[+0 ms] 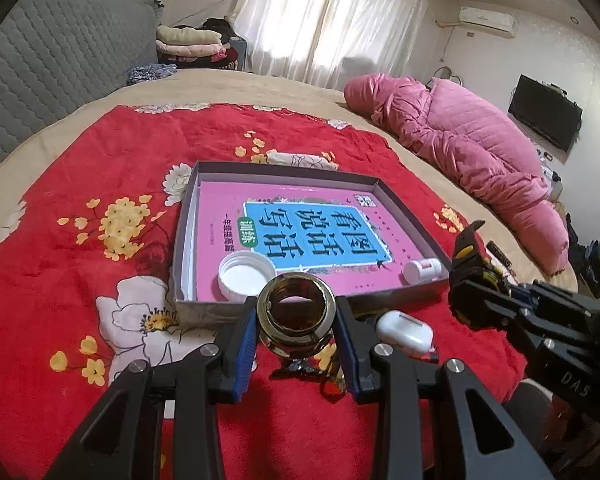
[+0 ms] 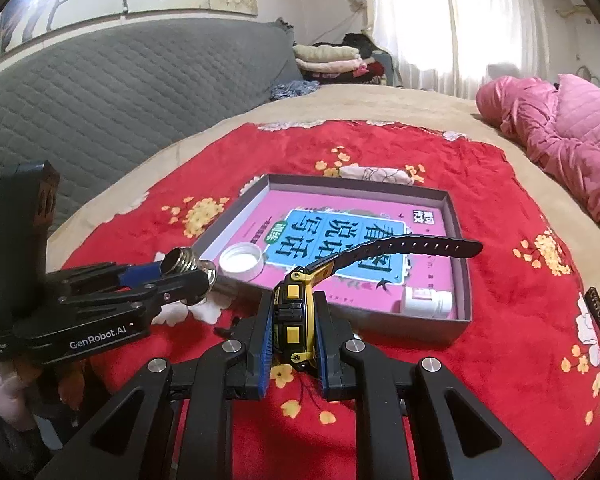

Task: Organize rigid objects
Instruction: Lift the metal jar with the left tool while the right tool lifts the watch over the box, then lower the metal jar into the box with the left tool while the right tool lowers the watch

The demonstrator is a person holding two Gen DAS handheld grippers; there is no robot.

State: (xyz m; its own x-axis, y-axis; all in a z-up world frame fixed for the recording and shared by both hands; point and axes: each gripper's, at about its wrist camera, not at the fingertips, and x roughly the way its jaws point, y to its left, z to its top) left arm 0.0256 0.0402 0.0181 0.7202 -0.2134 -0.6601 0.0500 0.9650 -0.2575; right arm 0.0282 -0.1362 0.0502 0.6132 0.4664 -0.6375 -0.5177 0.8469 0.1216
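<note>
**Both grippers loaded, box waiting just ahead**

Blue-padded fingers point(image 1: 247, 346) of the left gripper point(image 1: 296, 344) are closed around a brass-coloured threaded fitting point(image 1: 296, 318), its open mouth facing the camera; the right wrist view shows the same piece from the side, screw thread uppermost point(image 2: 188, 268). It hangs just short of the near wall of the shallow grey box point(image 1: 204, 308), which sits on the red floral blanket point(image 1: 80, 168). The right gripper point(image 2: 292, 336) is clamped on the case of a black-and-yellow watch point(image 2: 294, 312), held on edge with its strap arching forward over the box.

Inside the box lie a pink book point(image 1: 316, 228), a white cap point(image 1: 246, 274) near the front left corner and a small white bottle point(image 1: 422, 269) at the front right. White earbud case point(image 1: 404, 330) remains outside, on the blanket beside the left gripper.

By my reading the step in hand is delivery: both items are gripped and carried toward the box. Next, each needs to go forward over the near wall, lower onto a bare part of the book, then the fingers should part. The fitting looks likely to roll, and the cap sits directly in front of it, so setting it down slightly aside seems wise
</note>
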